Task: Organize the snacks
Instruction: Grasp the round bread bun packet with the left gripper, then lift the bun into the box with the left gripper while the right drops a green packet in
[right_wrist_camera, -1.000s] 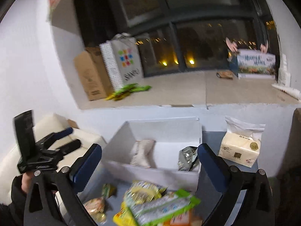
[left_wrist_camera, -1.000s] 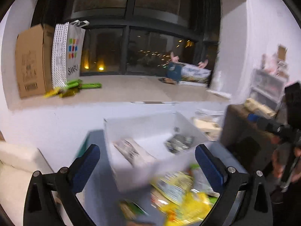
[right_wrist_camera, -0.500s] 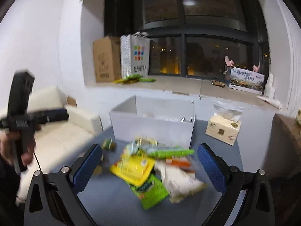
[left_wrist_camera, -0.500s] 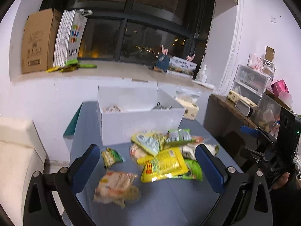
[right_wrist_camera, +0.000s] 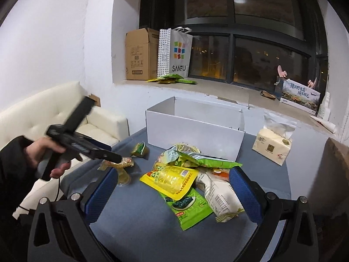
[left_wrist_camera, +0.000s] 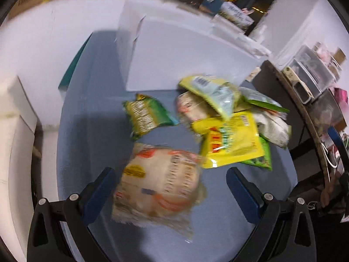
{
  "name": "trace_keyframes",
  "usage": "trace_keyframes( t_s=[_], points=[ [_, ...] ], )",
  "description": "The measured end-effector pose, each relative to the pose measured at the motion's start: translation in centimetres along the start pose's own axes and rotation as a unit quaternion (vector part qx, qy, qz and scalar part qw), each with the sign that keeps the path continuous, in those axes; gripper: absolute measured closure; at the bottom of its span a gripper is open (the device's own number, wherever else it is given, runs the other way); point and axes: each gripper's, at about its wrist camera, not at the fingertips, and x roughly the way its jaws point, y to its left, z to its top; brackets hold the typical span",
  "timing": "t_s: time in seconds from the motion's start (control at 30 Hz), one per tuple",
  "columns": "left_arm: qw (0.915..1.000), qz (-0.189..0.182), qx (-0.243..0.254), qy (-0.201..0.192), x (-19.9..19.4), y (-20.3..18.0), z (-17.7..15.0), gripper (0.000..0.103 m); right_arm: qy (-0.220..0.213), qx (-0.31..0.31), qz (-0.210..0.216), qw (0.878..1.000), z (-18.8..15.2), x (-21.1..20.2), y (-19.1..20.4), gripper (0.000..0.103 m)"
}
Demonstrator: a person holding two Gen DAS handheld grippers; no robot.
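The left hand-held gripper (left_wrist_camera: 170, 187), fingers spread and released, straddles the beige crinkled snack bag (left_wrist_camera: 159, 185) near the blue-grey bench's (left_wrist_camera: 91, 100) left edge, apparently to grab it for the white cardboard box (right_wrist_camera: 194, 128); the right hand-held gripper (right_wrist_camera: 172, 187) hovers released

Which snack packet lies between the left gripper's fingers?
The beige packet with orange print, apart from the pile; the left gripper is open around it, and the small green packet lies beyond.

Bare blue table (right_wrist_camera: 139, 214) lies in front of the snack pile (right_wrist_camera: 185, 174), open for a low approach from the near side. Behind the pile the white box (right_wrist_camera: 194, 131) walls off the far edge, with the tissue pack (right_wrist_camera: 272, 146) at its right. The beige packet (left_wrist_camera: 157, 185) fills the gap between the left gripper (left_wrist_camera: 170, 187) fingers, green packet (left_wrist_camera: 146, 115) just beyond.
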Motion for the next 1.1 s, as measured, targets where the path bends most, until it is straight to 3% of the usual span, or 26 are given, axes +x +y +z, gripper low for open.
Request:
trace_keyframes(
  t_s=[0.13,0.2,0.27,0.37,0.5,0.6,0.77,0.87,1.1],
  points=[
    [0.9996,-0.002,-0.012,0.025,1.5,0.8,0.3,0.002,0.007,-0.007,0.004,1.0,-0.3,0.5,0.6,0.0],
    [0.9995,0.011,0.001,0.028,1.6,0.3,0.3,0.021,0.01,-0.01,0.002,1.0,-0.4,0.8,0.9,0.0],
    [0.9996,0.0,0.001,0.027,1.5,0.0,0.1,0.025,0.012,-0.01,0.005,1.0,-0.5,0.9,1.0,0.0],
    [0.9997,0.01,0.018,-0.011,0.2,-1.1,-0.5,0.025,0.015,-0.012,0.006,1.0,-0.5,1.1,1.1,0.0],
    [0.9956,0.018,0.021,-0.089,-4.0,-2.3,-1.1,0.025,0.02,-0.012,0.011,1.0,-0.4,1.5,1.1,0.0],
    [0.9862,0.016,0.015,-0.164,-8.7,-2.9,-2.1,0.025,0.027,-0.014,0.02,0.999,0.1,2.2,1.3,0.0],
    [0.9674,0.019,0.012,-0.252,-15.1,-2.9,-3.7,0.025,0.053,-0.023,0.058,0.997,2.1,5.8,2.5,0.0],
    [0.957,0.023,-0.002,-0.289,-17.8,-2.4,-4.8,0.025,0.087,-0.019,0.096,0.991,4.0,10.1,3.4,0.0],
    [0.9492,0.019,-0.007,-0.314,-20.0,-1.3,-6.2,0.025,0.179,-0.032,0.104,0.978,6.8,21.4,6.5,0.0]
  ],
)
